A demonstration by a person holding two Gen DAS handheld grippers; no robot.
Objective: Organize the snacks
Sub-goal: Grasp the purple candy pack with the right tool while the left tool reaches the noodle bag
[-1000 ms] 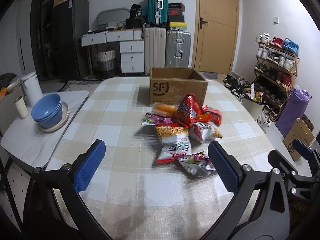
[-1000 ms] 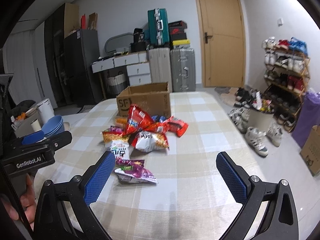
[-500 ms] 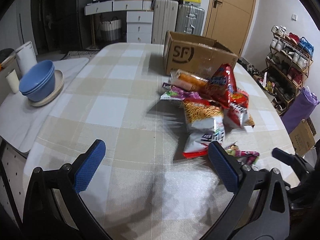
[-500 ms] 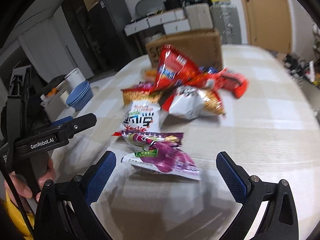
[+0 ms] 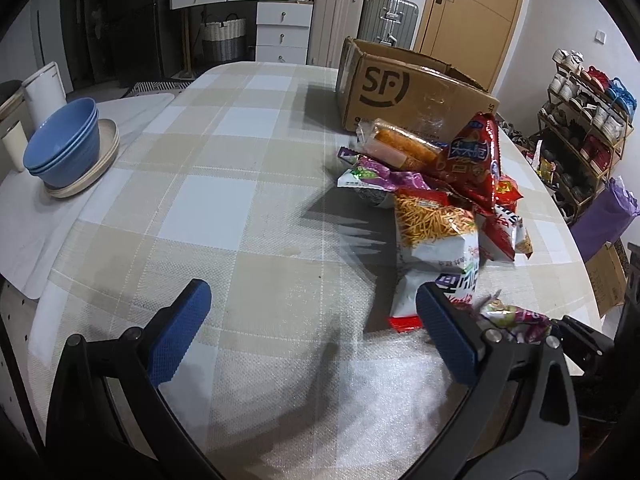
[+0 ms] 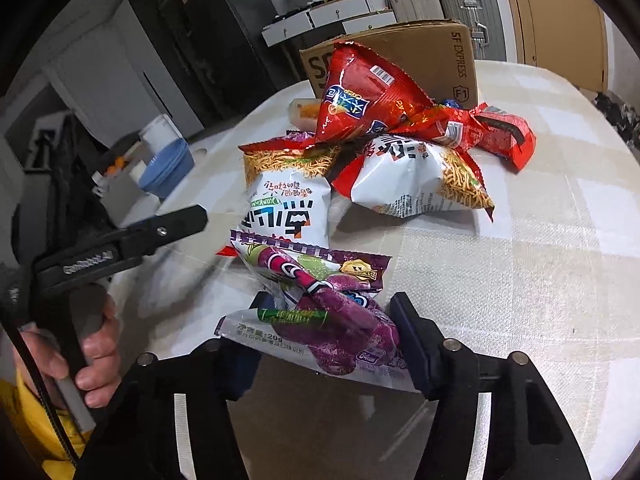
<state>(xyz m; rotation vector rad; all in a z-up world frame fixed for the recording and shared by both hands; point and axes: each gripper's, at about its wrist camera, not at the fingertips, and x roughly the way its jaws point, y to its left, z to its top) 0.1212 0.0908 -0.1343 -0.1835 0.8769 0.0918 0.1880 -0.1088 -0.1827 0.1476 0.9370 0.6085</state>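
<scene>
1. Room: door [image 5: 472, 12], suitcases [image 5: 360, 12] and white drawers [image 5: 280, 24] along the far wall; shoe rack [image 5: 588, 120] on the right.
2. Table [image 5: 224, 184]: round, beige-and-white checked cloth.
3. Box [image 5: 408, 92]: open cardboard, far side of the table.
4. Snacks [image 6: 380, 136]: bags heaped just in front of the box.
5. Bowls [image 5: 64, 140]: blue, stacked on a plate, left side table.
6. Left gripper [image 5: 312, 328]: jaws wide apart, empty, over bare cloth beside the heap.
7. Right gripper [image 6: 328, 336]: closed on the purple bag [image 6: 340, 320] at the heap's near edge.
</scene>
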